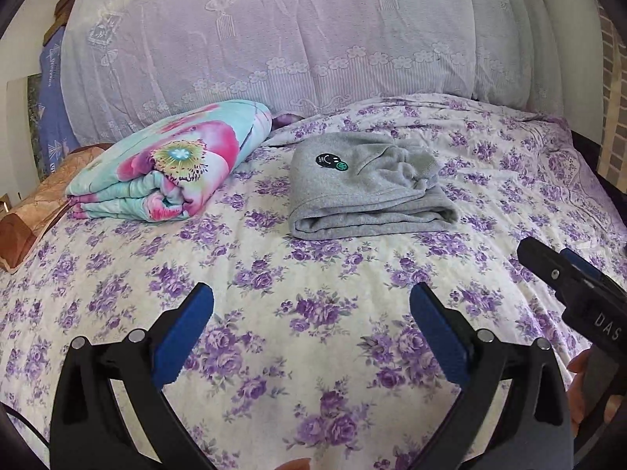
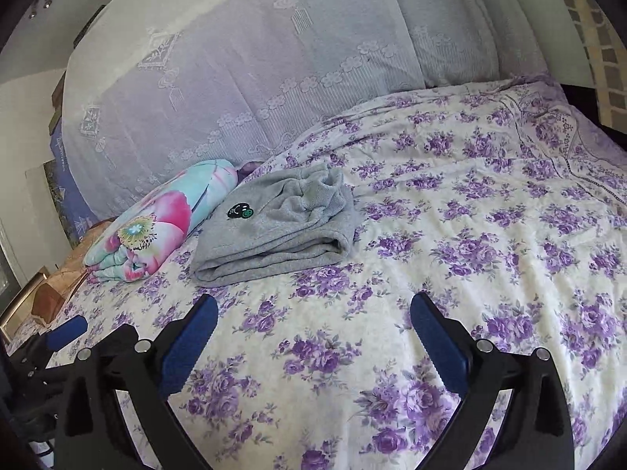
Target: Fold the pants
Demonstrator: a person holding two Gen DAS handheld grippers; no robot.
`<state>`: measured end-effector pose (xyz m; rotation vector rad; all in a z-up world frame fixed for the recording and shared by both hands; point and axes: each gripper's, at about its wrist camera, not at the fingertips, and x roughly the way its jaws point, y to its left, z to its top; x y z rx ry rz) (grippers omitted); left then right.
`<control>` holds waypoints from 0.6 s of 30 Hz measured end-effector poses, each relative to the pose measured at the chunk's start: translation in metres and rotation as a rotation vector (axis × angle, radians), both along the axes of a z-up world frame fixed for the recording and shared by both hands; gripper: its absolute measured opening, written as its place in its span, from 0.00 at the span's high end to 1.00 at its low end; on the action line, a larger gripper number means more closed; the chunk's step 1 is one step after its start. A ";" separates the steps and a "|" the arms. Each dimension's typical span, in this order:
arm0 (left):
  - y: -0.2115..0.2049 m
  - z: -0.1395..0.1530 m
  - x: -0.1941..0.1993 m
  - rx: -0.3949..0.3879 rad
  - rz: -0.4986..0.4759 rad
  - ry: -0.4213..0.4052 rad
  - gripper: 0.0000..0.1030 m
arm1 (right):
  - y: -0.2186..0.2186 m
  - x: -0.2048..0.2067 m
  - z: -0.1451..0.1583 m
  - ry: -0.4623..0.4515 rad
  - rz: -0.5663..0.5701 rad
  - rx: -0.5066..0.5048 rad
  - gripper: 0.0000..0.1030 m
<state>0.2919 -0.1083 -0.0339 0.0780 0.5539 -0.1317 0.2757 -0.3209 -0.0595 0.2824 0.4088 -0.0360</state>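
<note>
The pants (image 1: 364, 192) are grey sweatpants, folded into a thick, roughly square bundle with a rounded fold along the near edge and the ribbed waistband bunched up at the far side. A small black patch (image 1: 332, 160) with a green smiley sits on the top layer. The bundle lies on the bed (image 1: 274, 282), ahead of both pairs of fingers and well apart from them: straight ahead and a little right of the left gripper (image 1: 311, 327), ahead and to the left of the right gripper (image 2: 313, 329).

There is one pair of pants, one folded flowered quilt (image 1: 168, 164) in pink and turquoise just to the left of it, one brown cushion (image 1: 35, 215) further left at the bed's edge, and two grippers, each with two blue-padded fingers (image 1: 184, 337).

The left gripper's fingers stand wide apart with only the purple-flowered bedsheet showing between them. The right gripper's fingers are likewise spread wide, with nothing between them.

A lace cover (image 1: 274, 31) drapes a big heap at the head of the bed, and what is under it cannot be made out. In the left wrist view the right gripper is cut off at the right edge, with part of the hand (image 1: 580, 384) holding it showing. The cushion is half out of view.
</note>
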 end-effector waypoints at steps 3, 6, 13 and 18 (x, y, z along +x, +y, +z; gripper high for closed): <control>0.007 0.002 0.000 -0.035 -0.001 0.016 0.05 | 0.001 0.001 0.001 -0.007 0.016 0.006 0.04; 0.011 0.002 0.001 -0.064 -0.010 0.023 0.05 | -0.002 0.003 -0.001 0.001 0.021 0.030 0.04; 0.006 0.001 -0.003 -0.038 -0.029 -0.005 0.05 | 0.000 0.008 -0.005 0.029 0.044 0.042 0.04; 0.005 0.002 -0.005 -0.042 -0.038 -0.011 0.05 | 0.002 0.008 -0.005 0.032 0.047 0.037 0.04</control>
